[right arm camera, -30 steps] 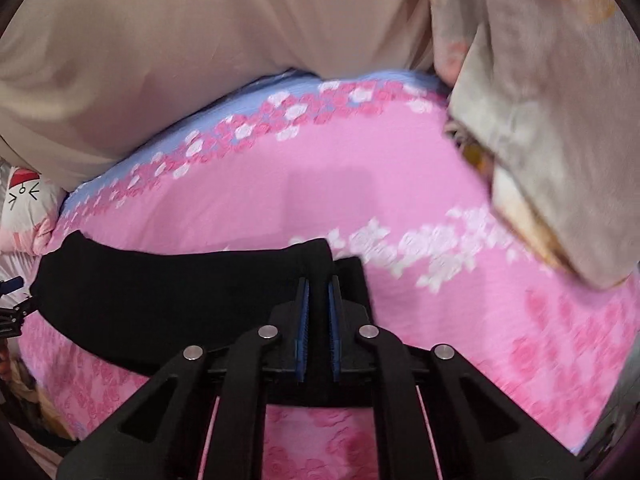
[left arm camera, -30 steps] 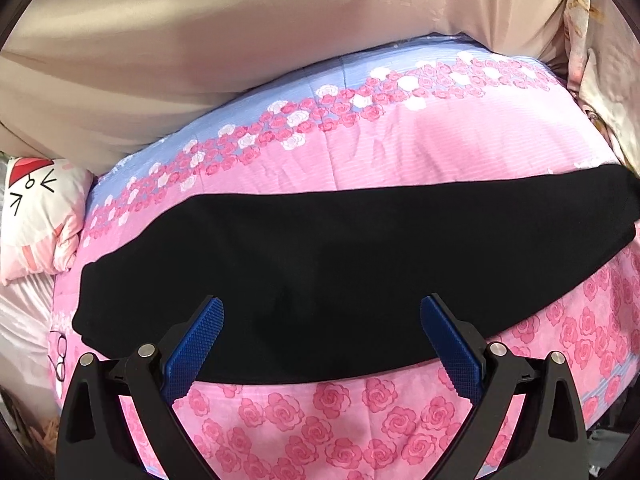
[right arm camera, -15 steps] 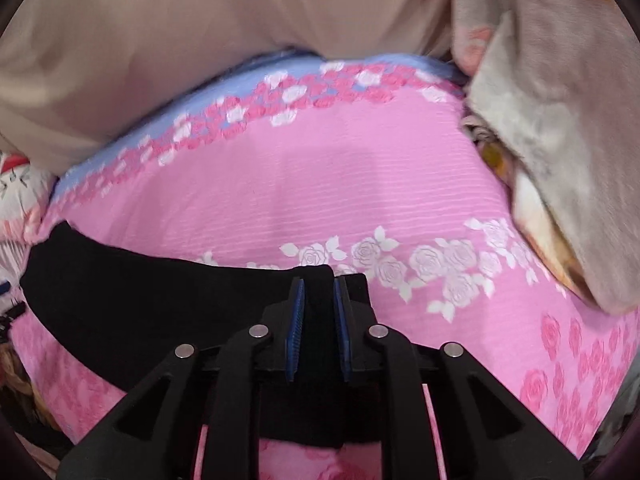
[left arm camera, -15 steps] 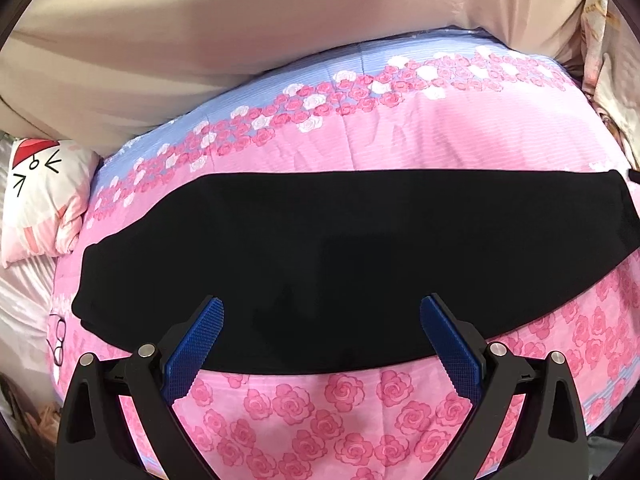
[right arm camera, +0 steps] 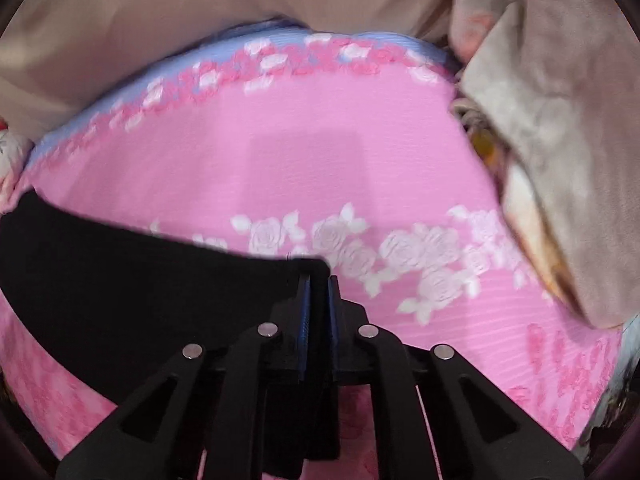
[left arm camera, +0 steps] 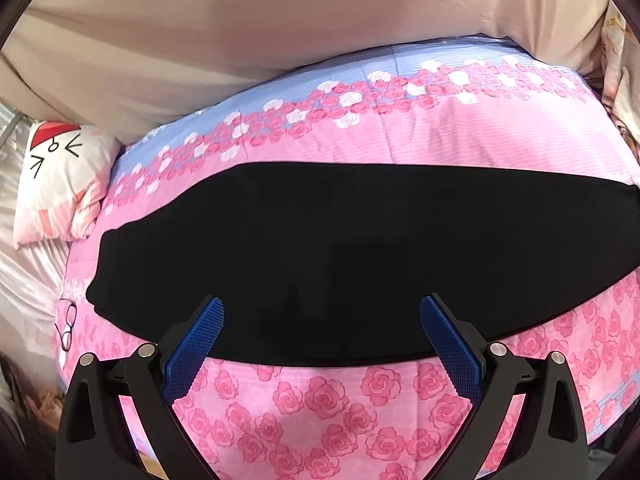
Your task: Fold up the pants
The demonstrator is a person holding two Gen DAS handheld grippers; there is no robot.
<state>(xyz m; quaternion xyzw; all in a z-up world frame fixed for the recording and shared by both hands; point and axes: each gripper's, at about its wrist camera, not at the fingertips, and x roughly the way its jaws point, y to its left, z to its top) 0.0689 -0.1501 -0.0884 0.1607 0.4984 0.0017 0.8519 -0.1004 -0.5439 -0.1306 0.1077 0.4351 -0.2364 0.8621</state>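
Note:
Black pants (left arm camera: 340, 256) lie flat in a long band across a pink rose-print bedsheet (left arm camera: 440, 148). My left gripper (left arm camera: 322, 310) is open, its blue pads spread wide over the near edge of the pants, touching nothing. My right gripper (right arm camera: 318, 284) is shut on the right end of the pants (right arm camera: 140, 280), with black cloth pinched between the blue pads. The pants stretch left from there across the sheet (right arm camera: 320, 160).
A white cartoon pillow (left arm camera: 60, 184) lies at the bed's left end. A beige curtain (left arm camera: 280, 28) hangs behind the bed. A grey-beige floral quilt (right arm camera: 552, 120) is piled at the right end. The bed's near edge drops off below the grippers.
The right gripper, still shut on the pants' end, has moved along the bed, and the pants lie straighter. The left gripper stayed open and pulled back a little.

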